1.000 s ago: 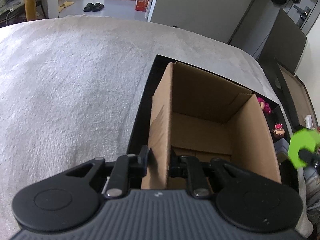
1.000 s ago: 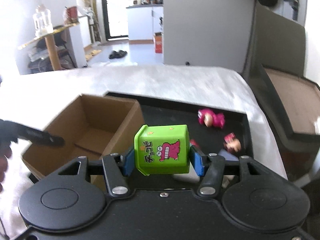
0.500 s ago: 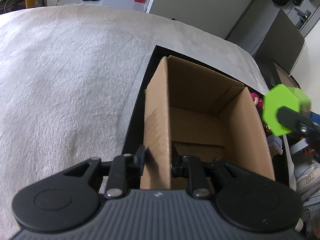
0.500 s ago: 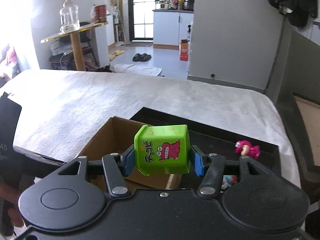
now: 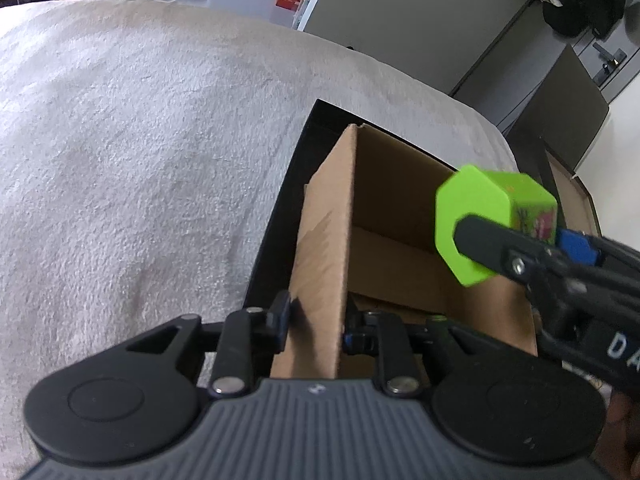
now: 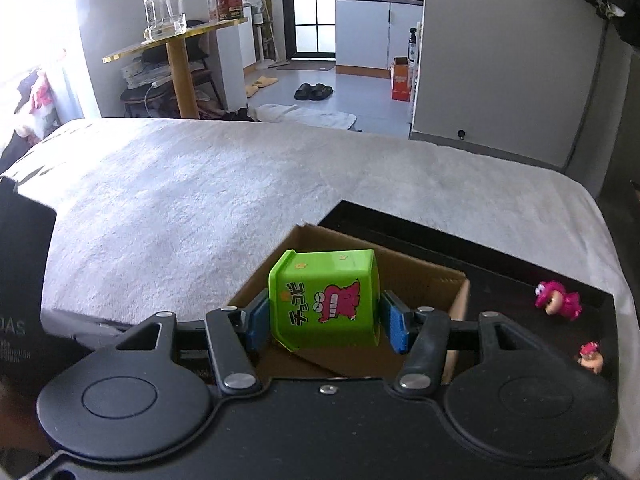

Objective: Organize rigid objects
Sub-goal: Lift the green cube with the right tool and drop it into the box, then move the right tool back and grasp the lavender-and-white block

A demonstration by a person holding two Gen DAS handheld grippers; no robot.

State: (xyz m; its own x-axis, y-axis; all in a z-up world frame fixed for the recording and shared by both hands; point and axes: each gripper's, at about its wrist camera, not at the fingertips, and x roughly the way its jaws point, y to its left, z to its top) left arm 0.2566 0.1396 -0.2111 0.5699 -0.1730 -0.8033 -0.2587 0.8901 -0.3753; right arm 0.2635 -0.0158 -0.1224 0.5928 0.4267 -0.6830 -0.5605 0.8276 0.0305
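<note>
I am pinching the near left wall of the open brown cardboard box (image 5: pixel 384 248) with my left gripper (image 5: pixel 316 320) while my right gripper (image 6: pixel 324 320) is clamping the green hexagonal cartoon-printed box (image 6: pixel 326 306) above it, risking a rim bounce if released off-centre.

2 close wrist views, shared cardboard box (image 5: pixel 400 216)
</note>
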